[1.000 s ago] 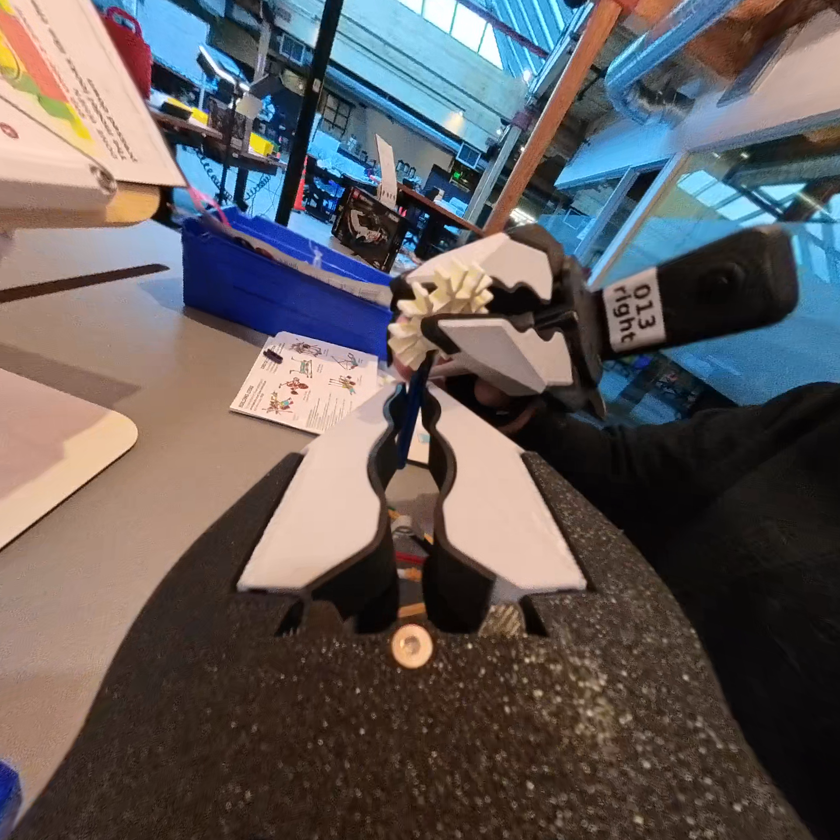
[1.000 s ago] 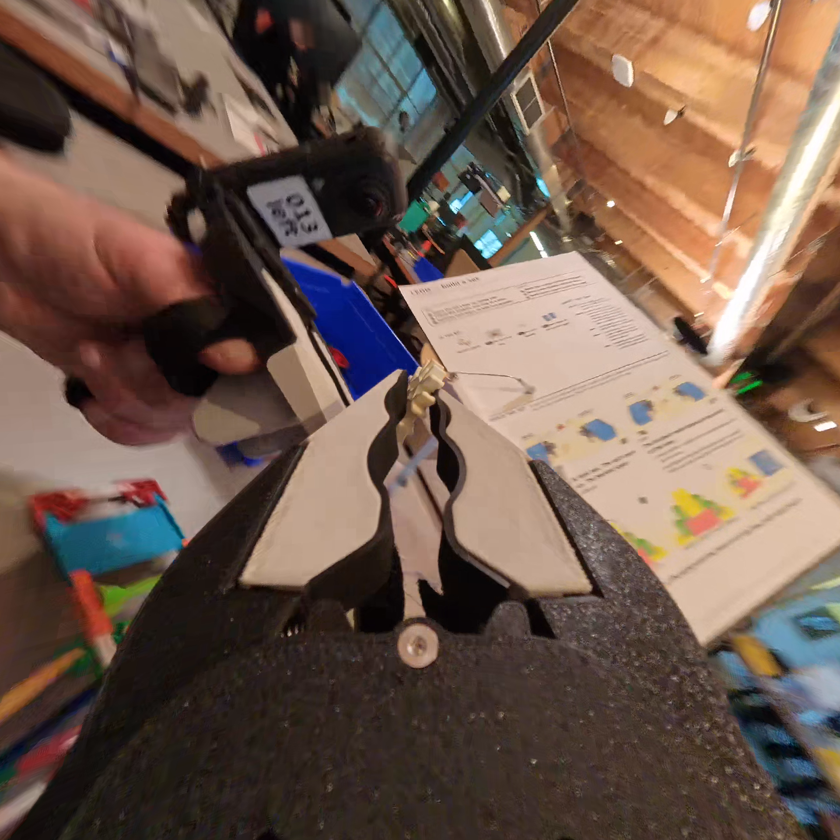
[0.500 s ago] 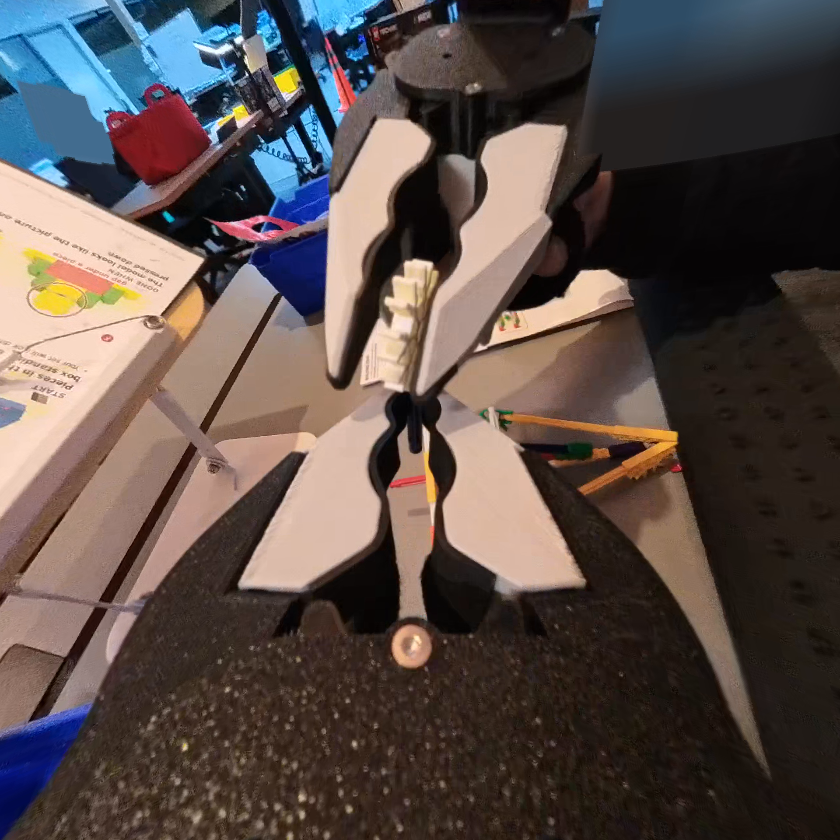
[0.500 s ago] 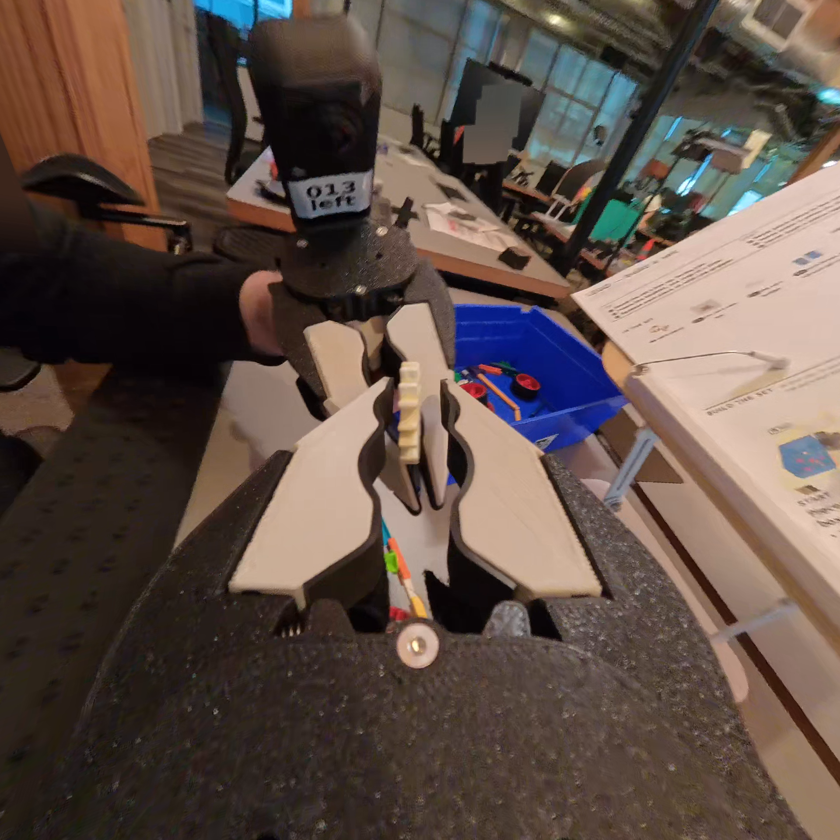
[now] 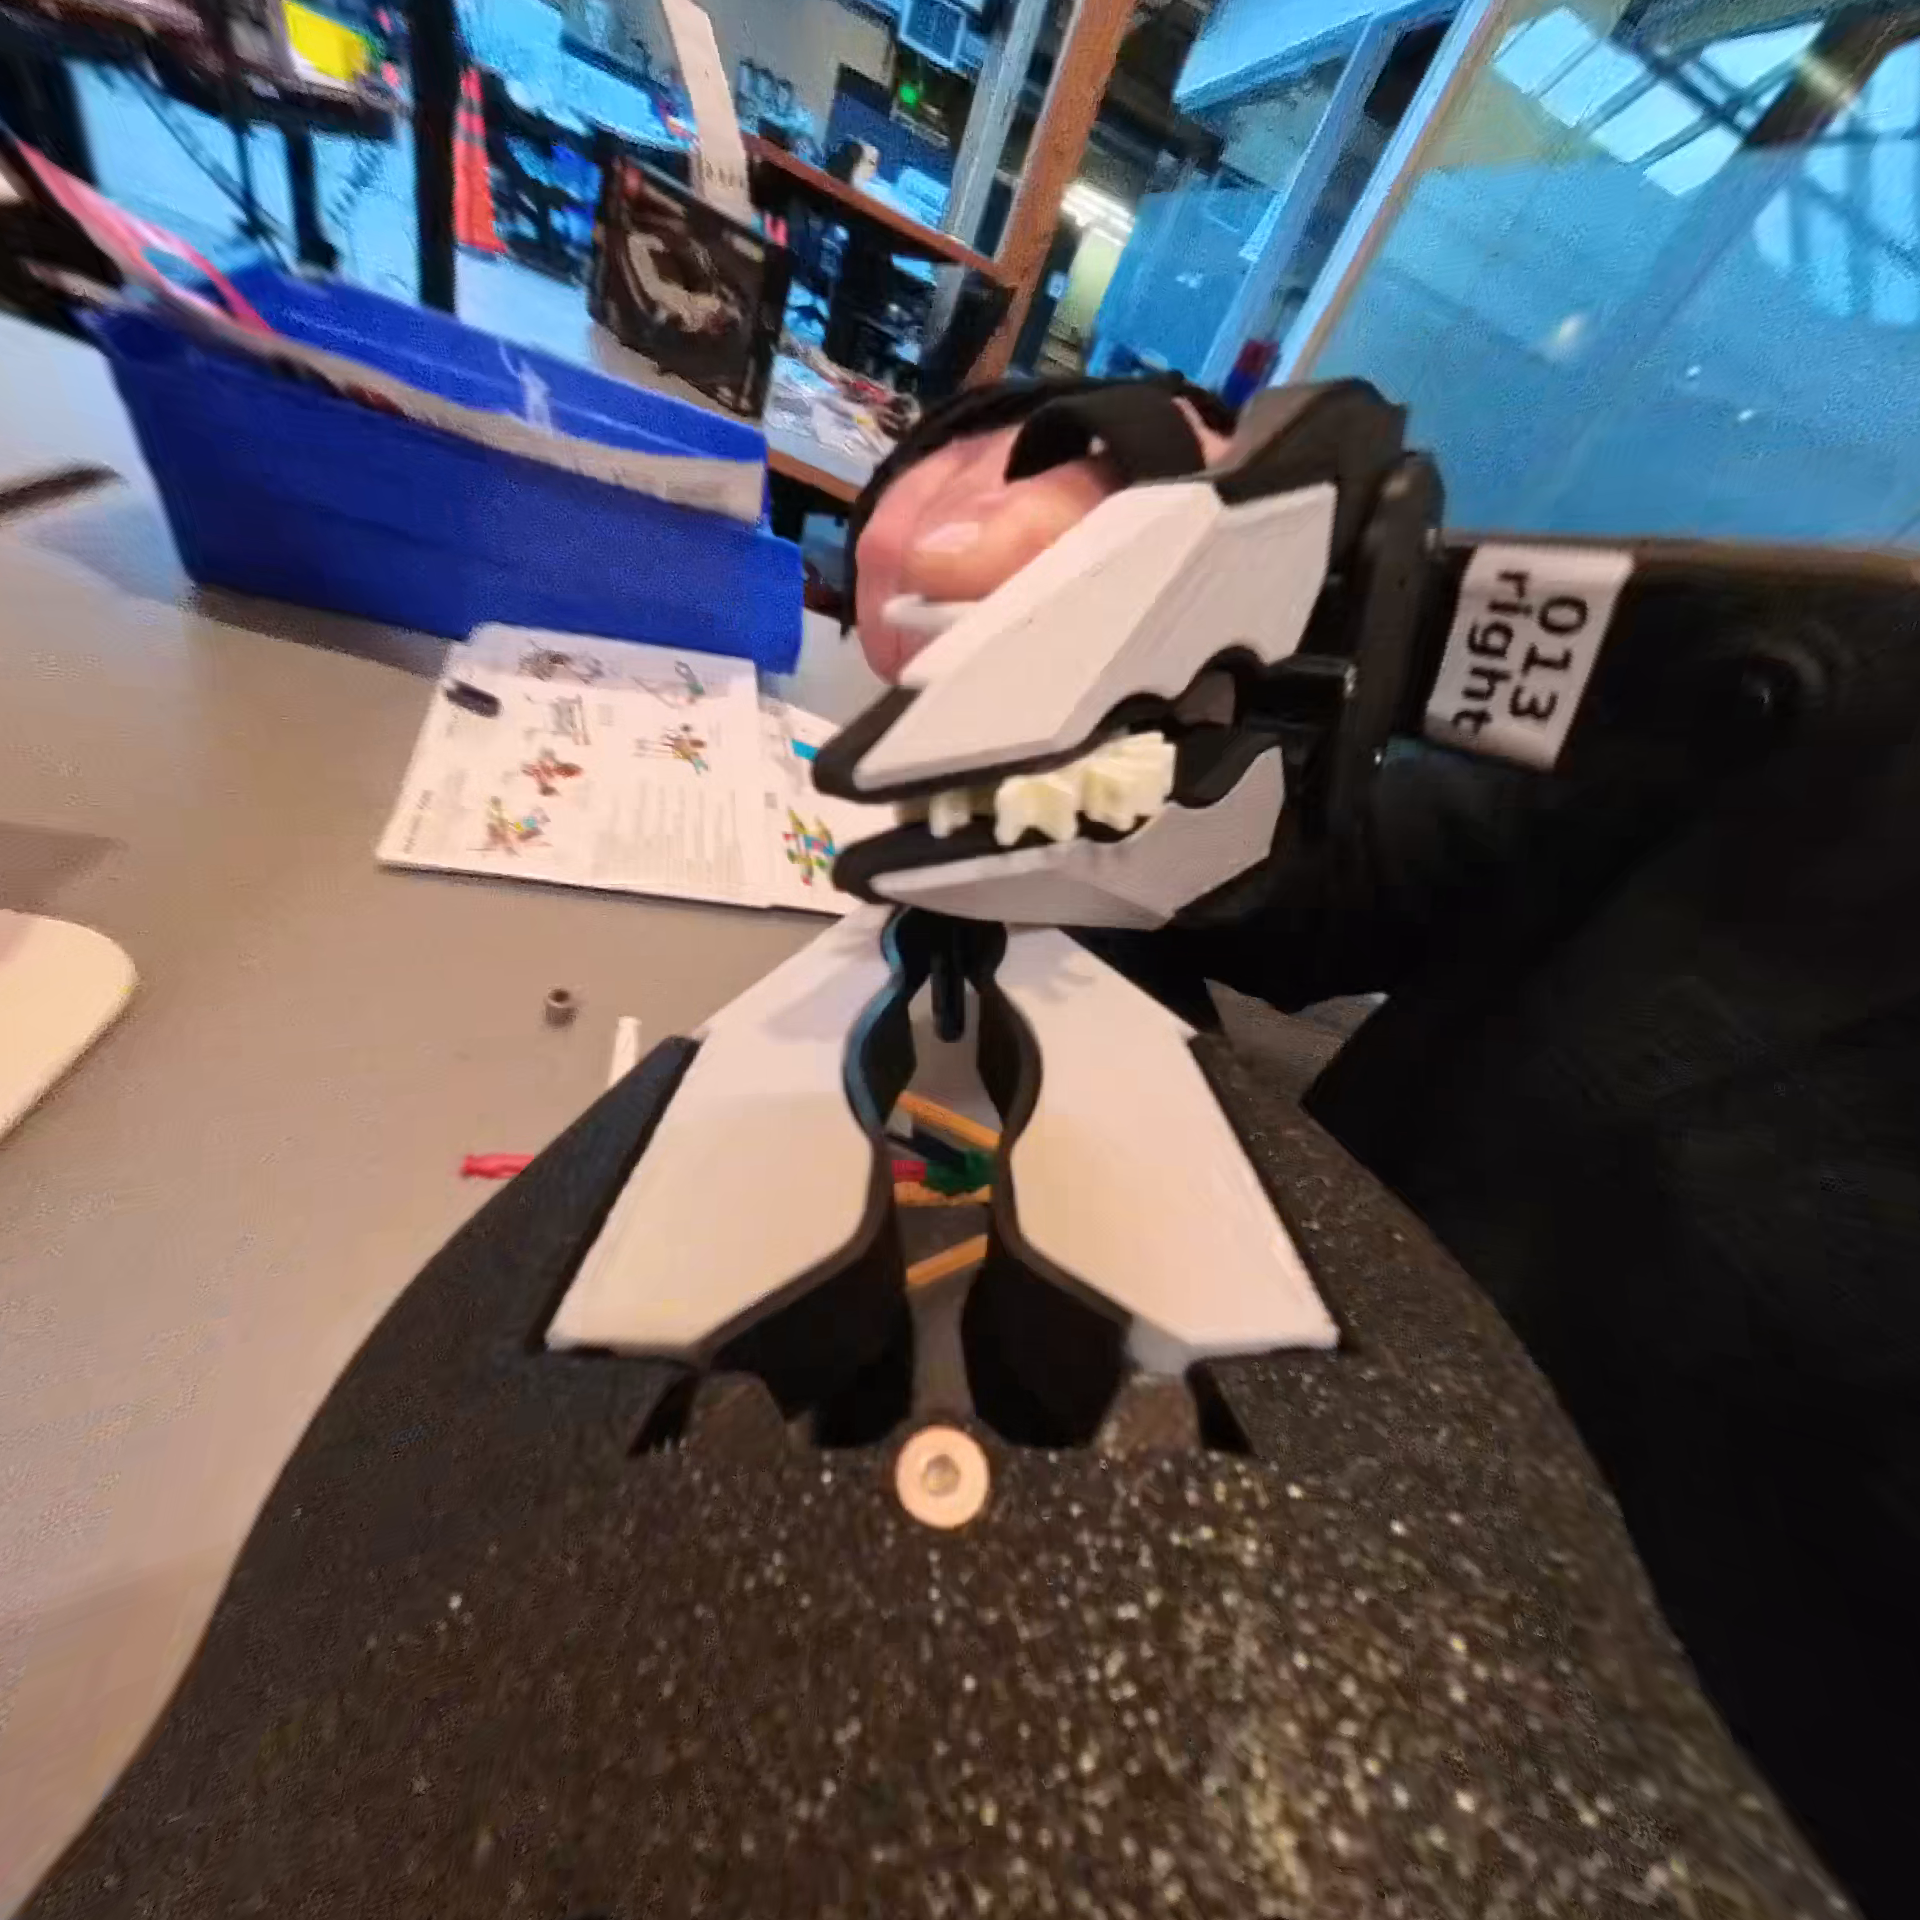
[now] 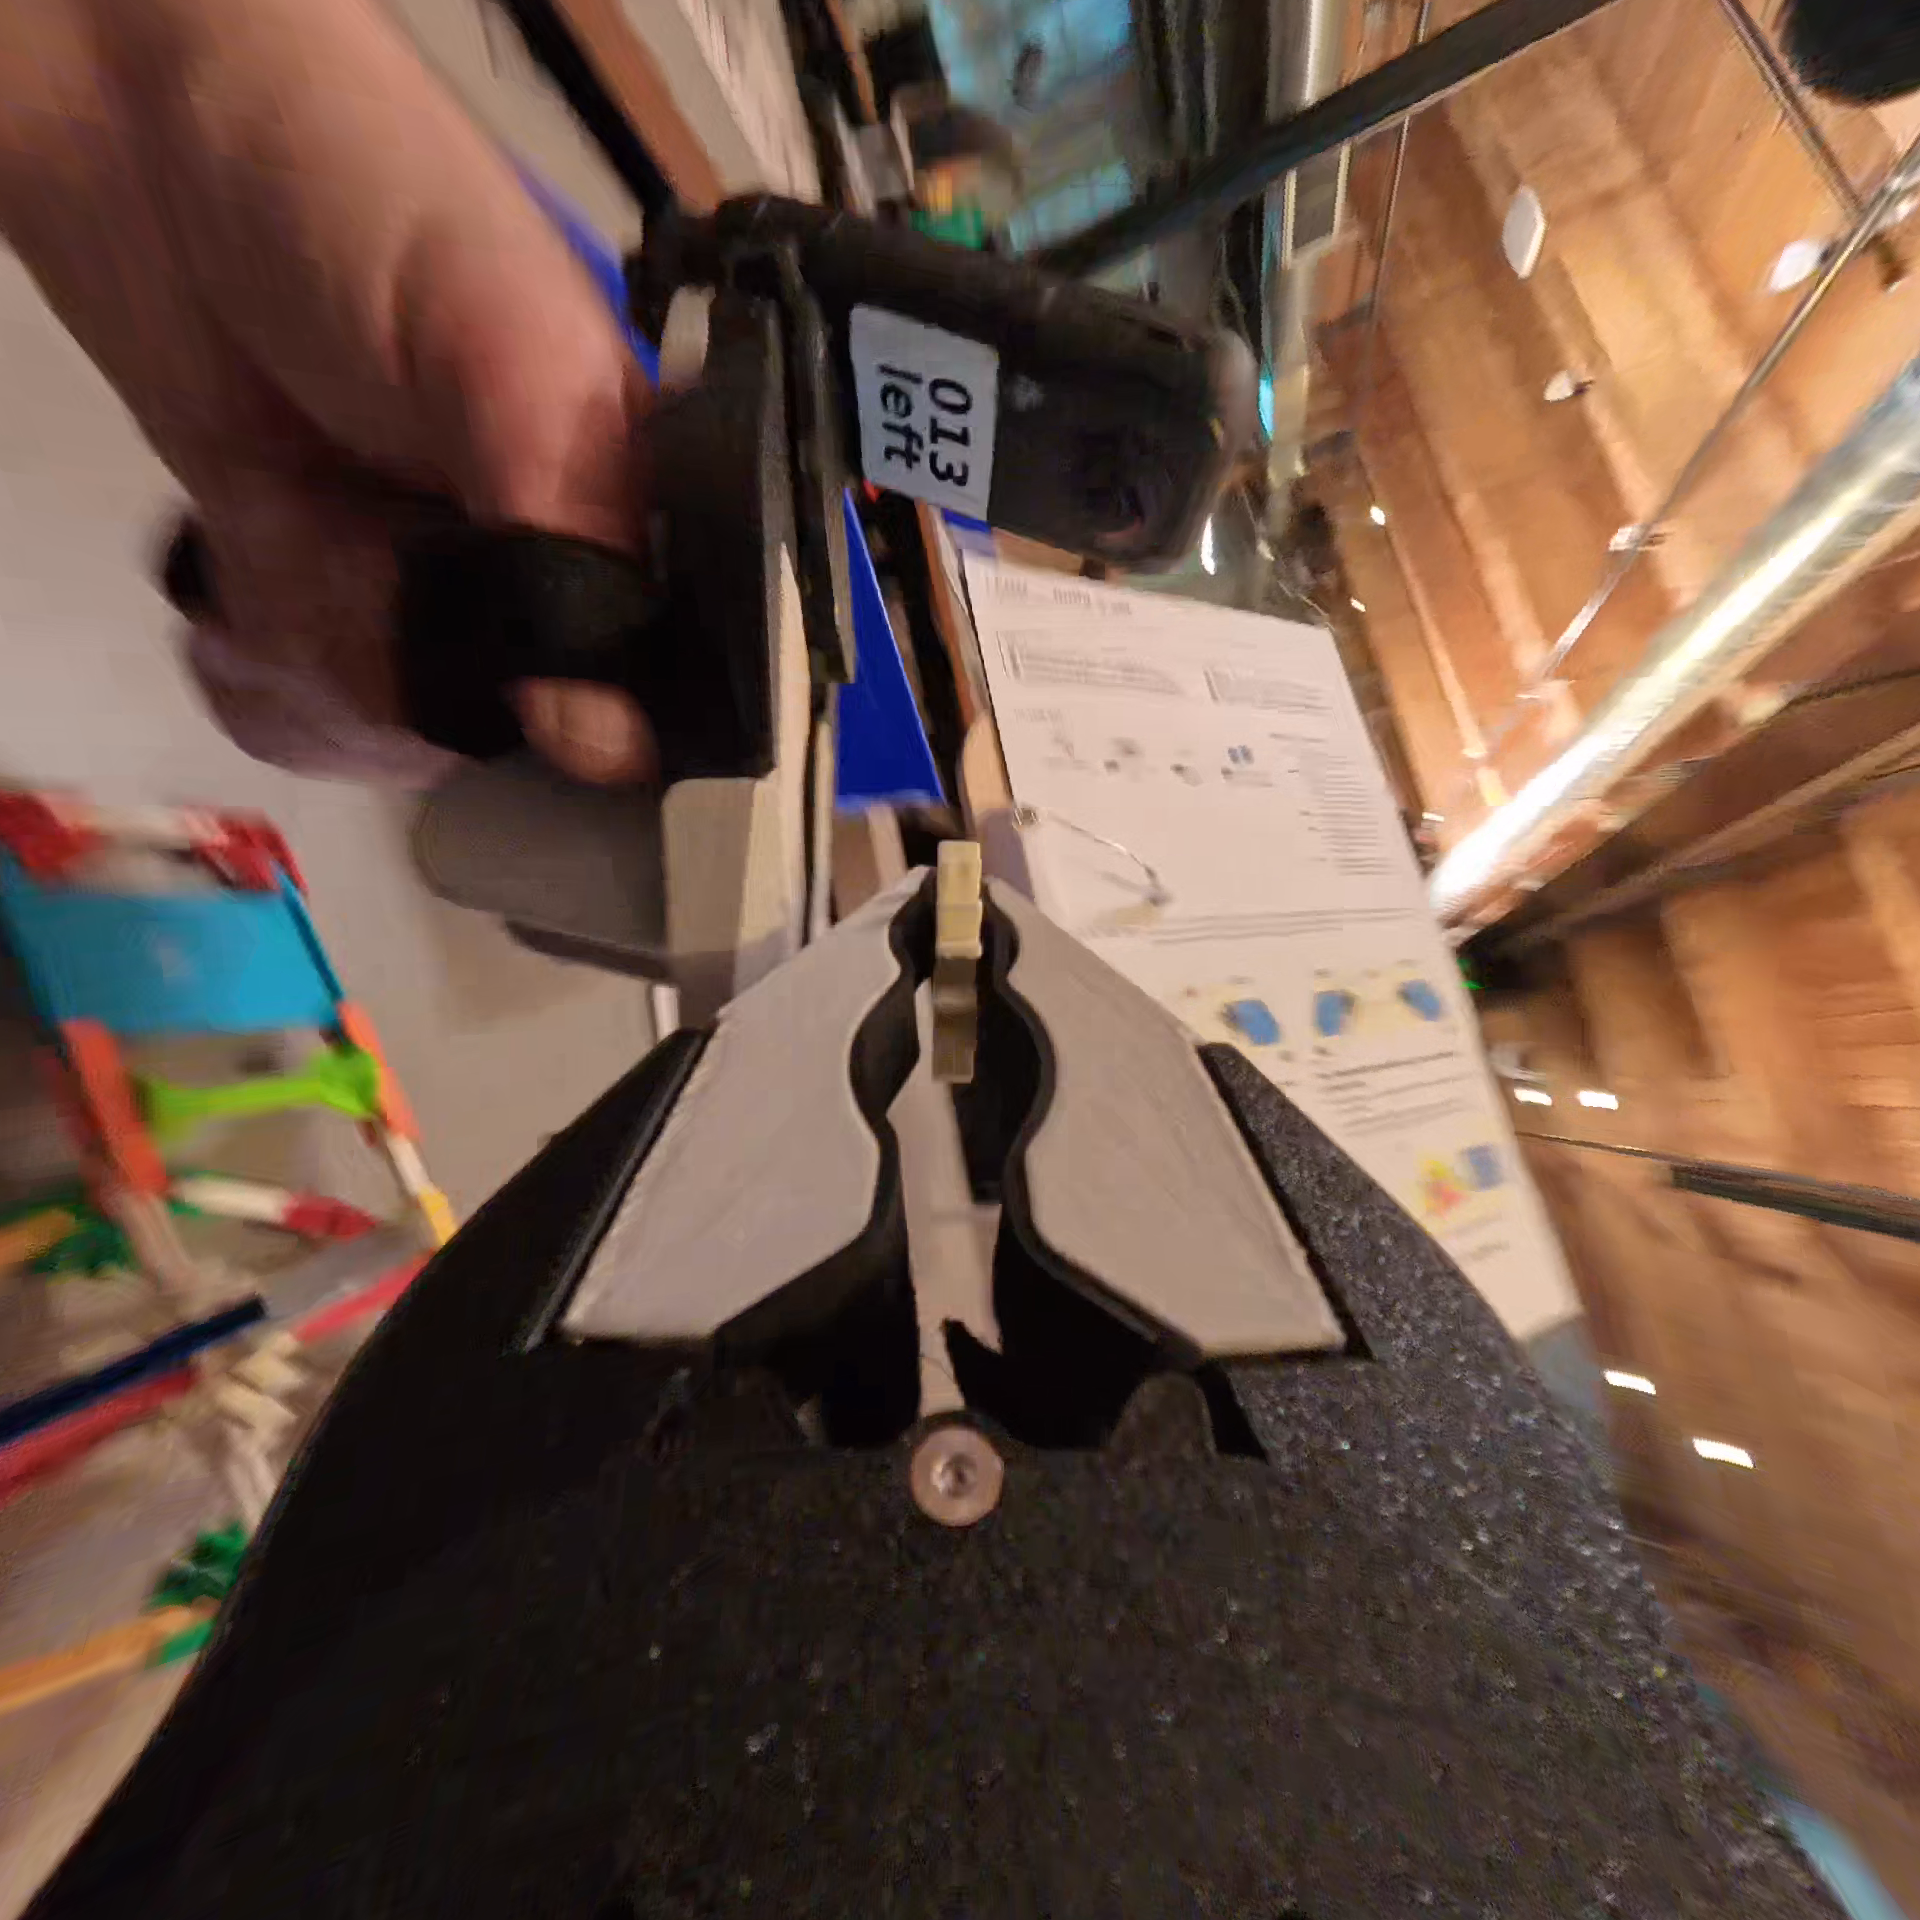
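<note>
Left gripper (image 5: 940,961): raised above the grey table (image 5: 260,1091), jaws pinched on a thin dark rod (image 5: 945,992). Right gripper (image 6: 956,914): turned sideways across the left's tips, clamped on a cream gear (image 5: 1049,800).

Left view only: blue bin (image 5: 416,499), leaflet (image 5: 592,769), small red piece (image 5: 497,1164).

Right view only: instruction board (image 6: 1226,831), rod-built model (image 6: 197,1018), hand (image 6: 312,395) gripping the left handle.
</note>
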{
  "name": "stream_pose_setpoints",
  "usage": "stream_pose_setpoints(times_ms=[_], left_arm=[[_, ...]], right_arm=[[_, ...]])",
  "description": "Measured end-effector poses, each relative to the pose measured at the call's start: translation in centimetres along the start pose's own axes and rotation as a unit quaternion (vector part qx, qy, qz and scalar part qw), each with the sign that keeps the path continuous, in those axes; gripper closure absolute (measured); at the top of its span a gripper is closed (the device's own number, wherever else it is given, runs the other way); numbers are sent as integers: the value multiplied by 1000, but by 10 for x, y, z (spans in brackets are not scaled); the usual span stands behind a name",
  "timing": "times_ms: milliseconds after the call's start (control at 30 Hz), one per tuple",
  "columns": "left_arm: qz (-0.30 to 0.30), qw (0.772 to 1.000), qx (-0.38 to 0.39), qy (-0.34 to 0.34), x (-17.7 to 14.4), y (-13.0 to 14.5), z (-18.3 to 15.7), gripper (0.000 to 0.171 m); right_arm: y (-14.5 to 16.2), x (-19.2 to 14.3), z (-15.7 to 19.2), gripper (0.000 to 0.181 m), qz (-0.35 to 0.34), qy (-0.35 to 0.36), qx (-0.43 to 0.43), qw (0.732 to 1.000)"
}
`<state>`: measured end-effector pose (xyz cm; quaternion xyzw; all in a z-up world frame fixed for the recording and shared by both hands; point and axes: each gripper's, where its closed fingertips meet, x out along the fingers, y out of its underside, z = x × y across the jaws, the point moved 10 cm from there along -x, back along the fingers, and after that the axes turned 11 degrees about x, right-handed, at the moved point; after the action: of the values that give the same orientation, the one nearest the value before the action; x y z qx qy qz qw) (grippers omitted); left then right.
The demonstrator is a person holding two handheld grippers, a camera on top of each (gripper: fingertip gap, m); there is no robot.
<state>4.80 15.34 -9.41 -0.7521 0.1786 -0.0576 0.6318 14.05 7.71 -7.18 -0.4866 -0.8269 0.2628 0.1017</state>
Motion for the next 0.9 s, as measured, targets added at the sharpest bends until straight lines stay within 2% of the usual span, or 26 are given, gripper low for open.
stream_pose_setpoints(times_ms=[33,100,133,200,233,267,333,400,433,467,500,533,567,633,667,733,800,833,900], left_arm=[[12,1000,-13,21,10,9,2,171],[27,999,-24,14,19,18,7,170],[40,999,-19,-7,15,18,12,170],[78,991,39,-103,-5,11,22,170],[96,977,75,-174,-20,5,26,170],[130,954,116,-243,-37,-1,30,169],[215,887,171,-370,-71,-5,40,169],[243,870,135,-408,-94,0,50,169],[255,847,130,-448,-103,3,57,167],[288,821,127,-476,-110,10,62,149],[310,806,119,-489,-115,15,66,125],[309,802,123,-496,-116,15,67,110],[296,804,144,-495,-114,11,62,106],[303,791,173,-503,-108,3,55,95],[304,786,196,-501,-103,-1,50,90],[268,796,270,-471,-85,-10,31,90],[212,793,390,-418,-57,-19,3,89],[183,776,462,-389,-41,-20,-15,89],[189,726,561,-350,-13,-15,-40,95]], right_arm=[[0,2,6,179,9,-2,-28,1000],[0,3,8,179,-2,-10,-4,1000],[3,2,4,179,-6,6,8,1000],[9,-3,-12,179,-12,20,54,998],[14,-4,-20,179,-10,19,93,995],[20,-3,-24,179,-6,17,117,993],[32,1,-24,179,9,3,128,992],[39,7,-20,179,13,-22,148,989],[41,10,-18,178,15,-36,157,987],[41,12,-16,177,13,-56,173,983],[41,13,-17,177,9,-75,205,976],[41,14,-19,178,3,-92,242,966],[43,15,-21,178,3,-115,284,952],[50,16,-25,178,-7,-159,376,913],[52,17,-27,178,-18,-186,427,885],[57,18,-32,178,-47,-228,518,823],[59,19,-35,178,-68,-271,592,756],[60,20,-34,178,-75,-290,613,731],[61,22,-31,178,-76,-324,636,696]])
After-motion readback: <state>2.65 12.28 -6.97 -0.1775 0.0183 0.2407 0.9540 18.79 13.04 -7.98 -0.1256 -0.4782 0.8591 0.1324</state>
